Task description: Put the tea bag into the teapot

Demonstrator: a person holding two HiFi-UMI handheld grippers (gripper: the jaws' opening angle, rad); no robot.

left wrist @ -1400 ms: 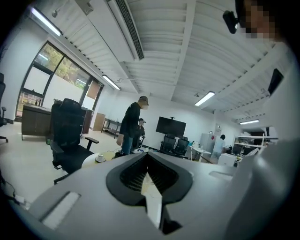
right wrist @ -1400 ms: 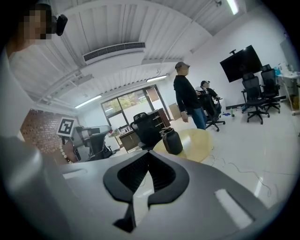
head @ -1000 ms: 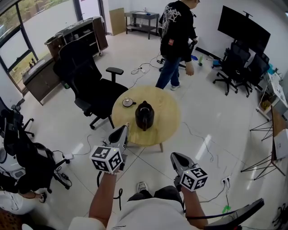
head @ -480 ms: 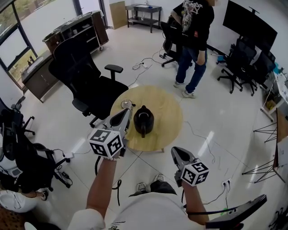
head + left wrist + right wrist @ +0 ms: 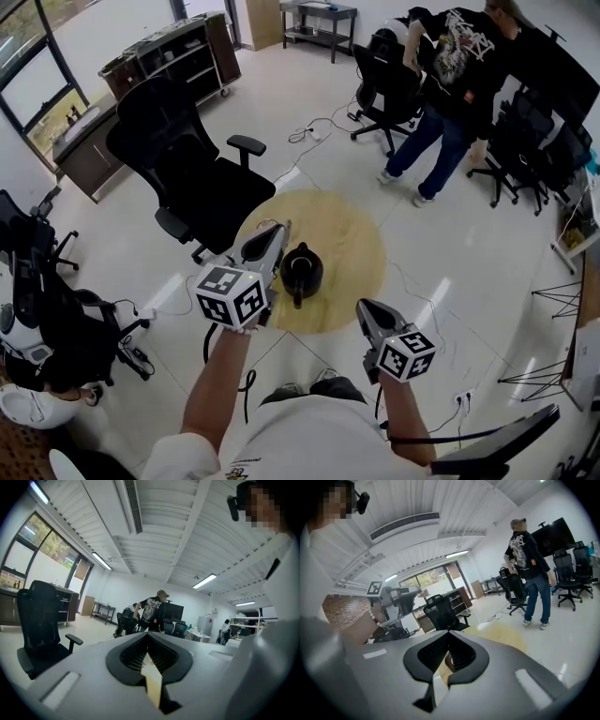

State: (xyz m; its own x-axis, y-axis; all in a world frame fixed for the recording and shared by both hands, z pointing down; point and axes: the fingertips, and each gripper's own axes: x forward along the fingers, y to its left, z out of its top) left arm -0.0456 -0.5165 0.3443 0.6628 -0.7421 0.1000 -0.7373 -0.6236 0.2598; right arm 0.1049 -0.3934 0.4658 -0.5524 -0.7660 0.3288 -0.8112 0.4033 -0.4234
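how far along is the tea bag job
Done: nothing visible. The black teapot sits on the round wooden table, and no tea bag shows in any view. In hand: the left gripper is over the table beside the pot, jaws together, nothing made out between them; the right gripper hangs short of the table, also shut. To do: grasp the tea bag, then put it in the pot.

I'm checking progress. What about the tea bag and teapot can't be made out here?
- Tea bag: seen in no view; in the head view the left gripper covers part of the table.
- Teapot: too small in the head view to tell lid on or off.
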